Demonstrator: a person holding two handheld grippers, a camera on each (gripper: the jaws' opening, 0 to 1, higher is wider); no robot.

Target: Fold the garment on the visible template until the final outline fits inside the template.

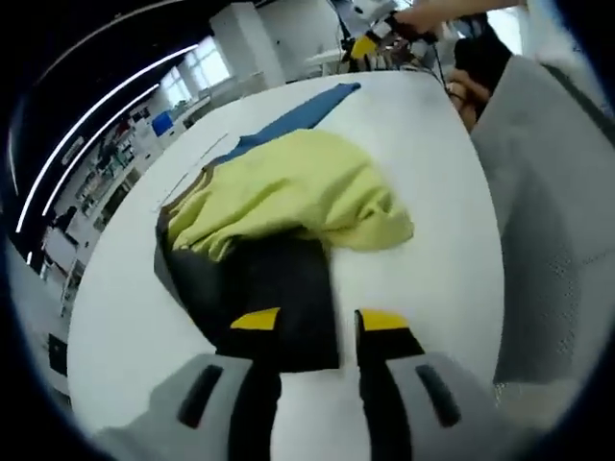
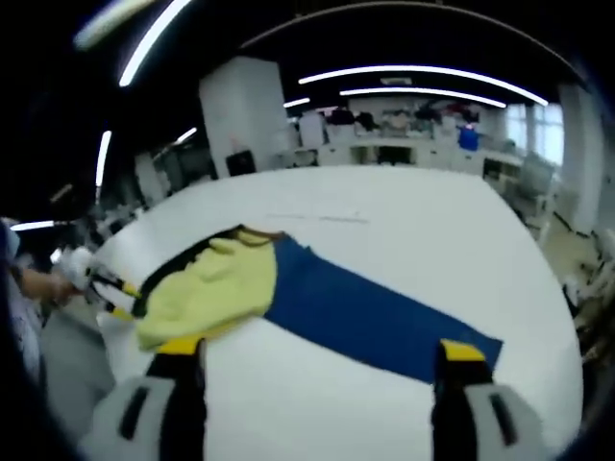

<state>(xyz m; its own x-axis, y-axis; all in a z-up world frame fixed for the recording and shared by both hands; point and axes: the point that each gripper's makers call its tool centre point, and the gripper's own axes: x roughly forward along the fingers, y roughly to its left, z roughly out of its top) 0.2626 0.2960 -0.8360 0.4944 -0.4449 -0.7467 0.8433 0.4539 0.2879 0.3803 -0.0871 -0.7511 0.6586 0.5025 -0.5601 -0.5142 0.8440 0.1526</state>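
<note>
The left gripper [image 1: 322, 322] stood with its jaws apart, grasping nothing, its tips over the near end of the black mat [image 1: 279, 298] on the white table [image 1: 437, 259]. Beyond the tips, the yellow garment [image 1: 298, 192] lay bunched across the mat, and a blue mat [image 1: 293, 120] ran out from under it toward the far edge. A person's grey sleeve [image 1: 548, 221] crowded the table's right edge. The right gripper [image 2: 322, 351] was likewise released, wide open above bare table [image 2: 384, 221], with the blue mat [image 2: 370, 317] between its jaws and the garment [image 2: 207, 288] by its left jaw. A hand [image 2: 48, 283] held the left gripper [image 2: 110, 288] at the table's left edge.
</note>
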